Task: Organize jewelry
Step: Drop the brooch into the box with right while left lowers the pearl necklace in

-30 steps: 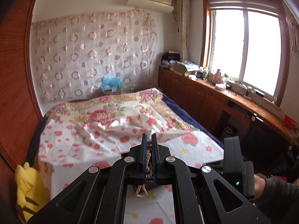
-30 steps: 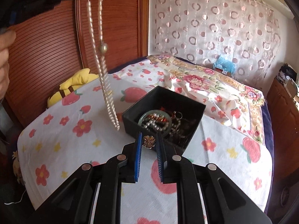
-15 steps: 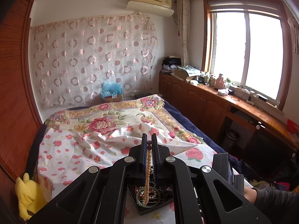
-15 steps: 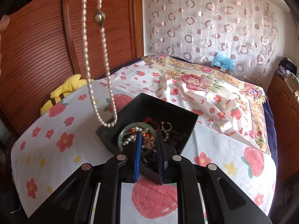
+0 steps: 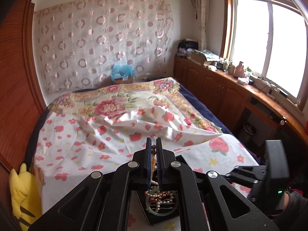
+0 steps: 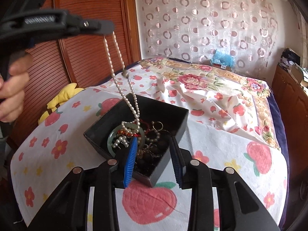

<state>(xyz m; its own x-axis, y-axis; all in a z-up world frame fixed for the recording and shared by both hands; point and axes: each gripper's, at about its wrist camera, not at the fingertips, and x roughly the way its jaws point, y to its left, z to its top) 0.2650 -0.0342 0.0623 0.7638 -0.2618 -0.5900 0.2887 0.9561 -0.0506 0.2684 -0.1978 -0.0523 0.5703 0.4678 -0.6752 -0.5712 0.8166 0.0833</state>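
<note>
A black jewelry box (image 6: 167, 113) sits on the flowered sheet, holding a green jade bangle (image 6: 111, 142), beads and chains. My left gripper (image 5: 153, 148) is shut on a pearl necklace (image 6: 123, 92) and holds it above the box; the necklace's lower end rests among the jewelry. The left gripper also shows in the right wrist view (image 6: 107, 28), upper left. My right gripper (image 6: 154, 154) is open and empty, its blue fingers (image 6: 130, 159) straddling the box's near corner. The box shows under the left gripper too (image 5: 154, 221).
The bed carries a white strawberry-print sheet (image 6: 221, 154) over a floral blanket (image 5: 119, 104). A yellow plush toy (image 5: 21, 194) lies at the bed's left edge by the wooden wardrobe (image 6: 80, 44). Wooden cabinets (image 5: 221, 92) run under the window on the right.
My left gripper came down with the necklace, so its end now lies in the box. My right gripper opened; the flower-shaped piece it held is no longer between its fingers.
</note>
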